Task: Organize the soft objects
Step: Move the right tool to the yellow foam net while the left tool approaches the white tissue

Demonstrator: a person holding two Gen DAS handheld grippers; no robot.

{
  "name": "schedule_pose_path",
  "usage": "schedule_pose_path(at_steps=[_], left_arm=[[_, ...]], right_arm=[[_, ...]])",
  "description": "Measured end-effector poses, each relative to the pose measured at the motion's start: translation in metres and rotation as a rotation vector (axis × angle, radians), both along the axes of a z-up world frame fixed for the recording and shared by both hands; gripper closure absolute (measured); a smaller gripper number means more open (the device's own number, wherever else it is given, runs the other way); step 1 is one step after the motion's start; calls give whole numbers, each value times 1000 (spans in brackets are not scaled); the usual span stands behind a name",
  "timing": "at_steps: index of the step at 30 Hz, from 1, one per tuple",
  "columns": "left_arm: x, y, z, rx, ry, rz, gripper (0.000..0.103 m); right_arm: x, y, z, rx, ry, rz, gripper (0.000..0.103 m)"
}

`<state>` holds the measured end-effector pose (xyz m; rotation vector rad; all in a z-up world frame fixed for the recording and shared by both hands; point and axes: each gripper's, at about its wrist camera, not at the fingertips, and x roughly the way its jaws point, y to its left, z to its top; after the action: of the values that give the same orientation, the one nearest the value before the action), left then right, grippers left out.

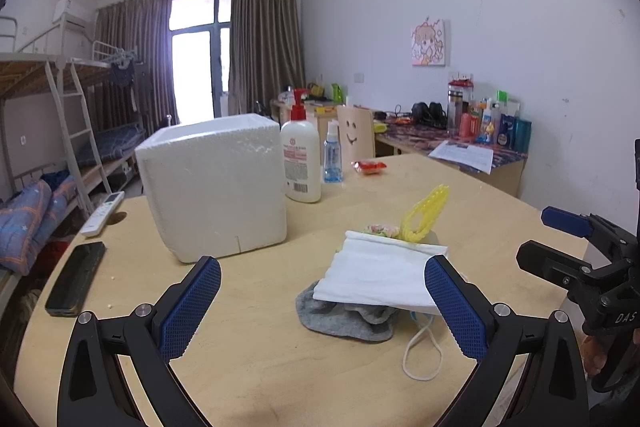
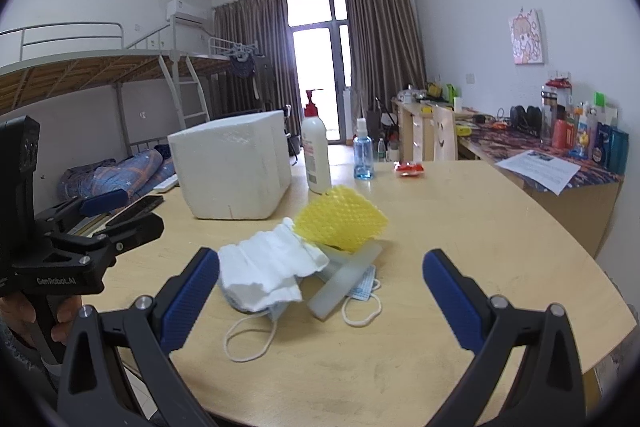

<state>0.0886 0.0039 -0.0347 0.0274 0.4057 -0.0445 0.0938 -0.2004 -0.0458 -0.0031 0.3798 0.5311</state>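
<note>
A heap of soft things lies mid-table: a folded white cloth (image 1: 380, 275) (image 2: 268, 267) over a grey sock (image 1: 344, 319), a yellow foam net (image 1: 424, 215) (image 2: 342, 223), and blue face masks (image 2: 362, 289) with white ear loops (image 1: 420, 351). A pale translucent strip (image 2: 344, 283) leans against the heap. My left gripper (image 1: 324, 303) hovers open just short of the heap, holding nothing. The right gripper (image 2: 320, 299) is open too, facing the heap from the other side, its fingers bare. Each gripper shows in the other's view (image 1: 540, 237) (image 2: 132, 213).
A white foam box (image 1: 212, 187) (image 2: 236, 171) stands open-topped behind the heap. A lotion pump bottle (image 1: 300, 159), spray bottle (image 1: 332, 155) and red packet (image 1: 370, 167) sit beyond it. A remote (image 1: 103, 213) and a phone (image 1: 76, 283) lie near the left edge.
</note>
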Motion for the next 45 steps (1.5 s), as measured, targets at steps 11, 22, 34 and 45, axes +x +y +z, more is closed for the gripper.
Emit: schedule_pose_path(at_steps=[11,22,34,45], left_arm=[[38,-1,-14,-5,104,-34,1],[64,14,-27,-43,189,-34,1],[82,0,-36,-8,230,-129,1],[89,-14,-39,-23,272,-242,1]], right_arm=[[25,8,-3,-30,48,-4,0],[57,31,0,-85,105,28,0],[90,54,2,-134,179,43,0],[111,41,-8,-80,296,37,19]])
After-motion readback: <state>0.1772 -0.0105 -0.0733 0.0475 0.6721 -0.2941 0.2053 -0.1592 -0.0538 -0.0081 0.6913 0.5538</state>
